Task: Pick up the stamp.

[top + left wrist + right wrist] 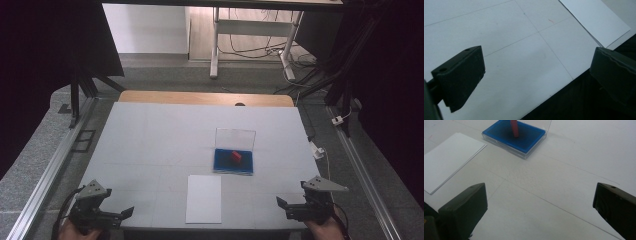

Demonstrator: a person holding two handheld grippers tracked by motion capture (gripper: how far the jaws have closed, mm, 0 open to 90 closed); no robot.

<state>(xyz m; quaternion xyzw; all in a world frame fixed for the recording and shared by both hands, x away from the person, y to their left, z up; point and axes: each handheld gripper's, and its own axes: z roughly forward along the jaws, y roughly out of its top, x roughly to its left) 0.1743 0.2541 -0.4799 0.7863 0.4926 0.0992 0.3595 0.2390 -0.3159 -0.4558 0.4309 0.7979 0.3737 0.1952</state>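
An open blue case point(233, 161) lies right of the table's middle, its clear lid point(235, 138) standing up behind it. A small red piece point(236, 156) stands in the case. A white sheet of paper point(204, 198) lies in front of it, near the front edge. My left gripper point(120, 215) rests at the front left corner, open and empty, pointing right towards the sheet point(596, 20). My right gripper point(286, 207) sits at the front right corner, open and empty. The right gripper view point(540, 192) looks towards the case point(524, 138), the red piece point(514, 128) and the sheet point(449, 160).
The white table top point(150, 140) has a wooden strip point(205, 97) along its far edge. Metal rails point(47, 172) run along both sides. A white plug with a cable point(317, 150) lies off the right edge. Desk legs and cables point(260, 47) stand on the floor beyond.
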